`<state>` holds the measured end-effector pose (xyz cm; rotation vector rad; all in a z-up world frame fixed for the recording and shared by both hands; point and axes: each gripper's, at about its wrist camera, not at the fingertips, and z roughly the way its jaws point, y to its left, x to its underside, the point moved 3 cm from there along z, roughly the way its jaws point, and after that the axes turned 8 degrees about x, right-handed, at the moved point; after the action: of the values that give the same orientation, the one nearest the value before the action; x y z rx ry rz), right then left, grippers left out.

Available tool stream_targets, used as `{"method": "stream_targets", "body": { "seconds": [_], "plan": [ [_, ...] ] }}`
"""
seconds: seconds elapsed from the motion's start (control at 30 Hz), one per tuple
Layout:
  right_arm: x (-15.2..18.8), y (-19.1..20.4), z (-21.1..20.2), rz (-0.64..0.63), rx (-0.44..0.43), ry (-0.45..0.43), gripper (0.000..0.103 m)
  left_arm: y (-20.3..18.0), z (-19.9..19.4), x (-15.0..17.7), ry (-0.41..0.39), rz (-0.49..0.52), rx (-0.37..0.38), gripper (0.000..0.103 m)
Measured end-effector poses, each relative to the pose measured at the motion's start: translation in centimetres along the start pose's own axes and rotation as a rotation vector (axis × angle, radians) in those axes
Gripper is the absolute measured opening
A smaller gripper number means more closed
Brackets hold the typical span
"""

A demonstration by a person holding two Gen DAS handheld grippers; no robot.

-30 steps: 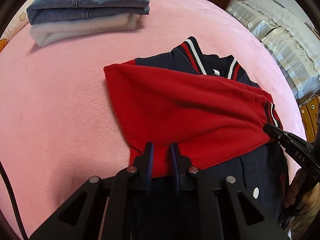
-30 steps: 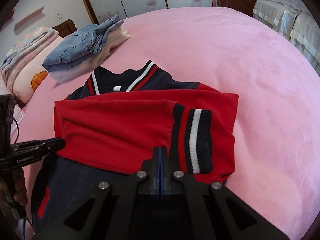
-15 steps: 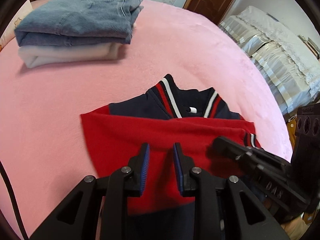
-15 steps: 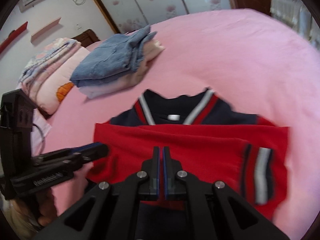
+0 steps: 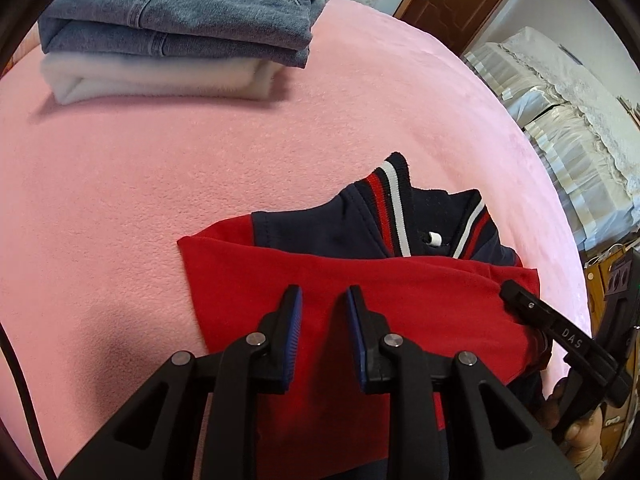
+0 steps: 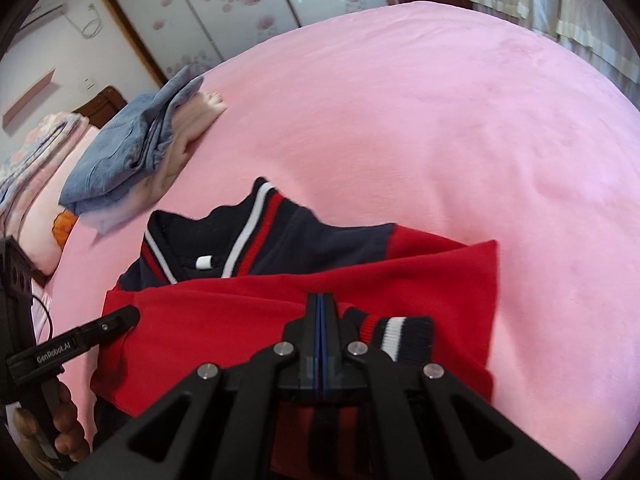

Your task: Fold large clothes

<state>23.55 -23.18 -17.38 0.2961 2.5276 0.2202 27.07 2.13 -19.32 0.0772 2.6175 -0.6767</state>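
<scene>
A navy and red jacket (image 5: pixel 344 232) lies on the pink bed, collar (image 6: pixel 256 232) away from me. Its red sleeves (image 5: pixel 320 276) are folded across the chest. My left gripper (image 5: pixel 322 294) hovers over the red sleeve, its blue pads a little apart and nothing pinched between them. My right gripper (image 6: pixel 320 300) is shut, jaws pressed together above the sleeve, just left of the striped cuff (image 6: pixel 396 332). The right gripper's tip (image 5: pixel 516 292) rests at the sleeve's right end. The left gripper's tip (image 6: pixel 128 316) sits at its left end. The jacket's lower part is hidden by the grippers.
Folded jeans (image 5: pixel 180 12) lie on a folded white garment (image 5: pixel 152 80) at the far left of the pink blanket (image 5: pixel 120 200). Pillows (image 6: pixel 40 160) lie beyond them. A second bed with a white lace cover (image 5: pixel 560 112) stands to the right. Hands (image 6: pixel 60 432) grip the handles.
Both grippers have shifted over the jacket, and the collar now sits closer to the fingertips in both views. The left jaws stand slightly wider. The right gripper stays shut.
</scene>
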Motion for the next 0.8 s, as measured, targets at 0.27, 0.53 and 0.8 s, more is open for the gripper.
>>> {"method": "stream_targets", "body": {
  "seconds": [0.27,0.53,0.8],
  "plan": [
    [0.0,-0.8,-5.3,0.067,-0.036,-0.046,0.004,-2.3,-5.3,0.3,-0.064,0.039,-0.059,0.058],
    [1.3,-1.8,-13.3,0.103,-0.024,-0.108,0.004,-5.4,-13.1,2.6,-0.135,0.072,-0.058,0.067],
    [4.0,-1.2,-19.7,0.045,0.014,-0.148,0.004,-8.8,-19.7,6.7,-0.180,0.117,-0.079,0.075]
  ]
}}
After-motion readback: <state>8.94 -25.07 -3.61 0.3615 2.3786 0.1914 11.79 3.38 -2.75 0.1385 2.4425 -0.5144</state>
